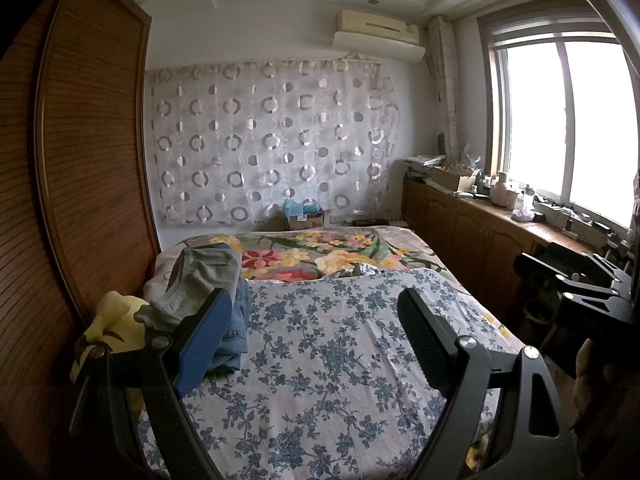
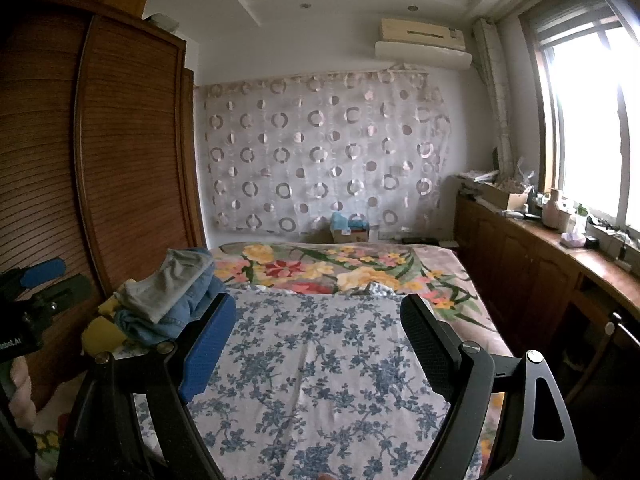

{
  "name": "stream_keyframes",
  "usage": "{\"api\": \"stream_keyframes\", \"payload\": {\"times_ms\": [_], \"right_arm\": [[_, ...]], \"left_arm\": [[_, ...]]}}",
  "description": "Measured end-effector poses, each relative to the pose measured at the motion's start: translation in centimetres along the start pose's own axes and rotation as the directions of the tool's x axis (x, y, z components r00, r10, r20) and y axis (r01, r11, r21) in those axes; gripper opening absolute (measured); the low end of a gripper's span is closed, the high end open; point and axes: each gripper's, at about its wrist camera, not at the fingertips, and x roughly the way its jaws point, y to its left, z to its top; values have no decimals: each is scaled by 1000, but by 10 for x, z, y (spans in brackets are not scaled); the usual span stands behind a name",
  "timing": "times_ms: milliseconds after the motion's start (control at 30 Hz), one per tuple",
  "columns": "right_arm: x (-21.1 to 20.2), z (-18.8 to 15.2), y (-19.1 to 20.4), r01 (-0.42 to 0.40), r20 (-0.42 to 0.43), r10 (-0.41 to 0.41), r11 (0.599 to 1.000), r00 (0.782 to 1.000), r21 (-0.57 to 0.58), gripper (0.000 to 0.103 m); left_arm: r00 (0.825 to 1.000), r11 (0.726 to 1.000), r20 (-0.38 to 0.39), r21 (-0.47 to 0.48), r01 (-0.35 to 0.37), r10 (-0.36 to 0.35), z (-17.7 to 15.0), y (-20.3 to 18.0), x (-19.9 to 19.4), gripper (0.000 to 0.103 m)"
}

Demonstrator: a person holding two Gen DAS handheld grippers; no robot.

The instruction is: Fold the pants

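Both grippers, left (image 1: pixel 316 336) and right (image 2: pixel 318 340), gaping empty over the bed (image 1: pixel 340 360); pants (image 1: pixel 208 280) heaped at left edge, soft, floppy, best pinched at waistband.

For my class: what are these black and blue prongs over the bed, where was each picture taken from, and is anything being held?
A person holds a hand tool with two jaws in each hand; a camera on each looks forward along them. One picture comes from the left gripper, the other from the right gripper. Each also shows in the other's picture, at the edge. Both stand open and hold nothing. Below lies a bed under a blue-flowered sheet, with a bright floral blanket beyond. At the left edge sits a pile of clothes, grey cloth on top of blue denim. It is not yet touched.
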Motion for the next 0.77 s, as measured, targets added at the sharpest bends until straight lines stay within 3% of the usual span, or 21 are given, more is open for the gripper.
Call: {"api": "stream_keyframes", "payload": {"times_ms": [767], "right_arm": [[2, -3, 1, 4, 0, -4, 1000, 1000, 0, 86]], "left_arm": [[1000, 1000, 0, -1, 1, -1, 0, 0, 0, 85]]}}
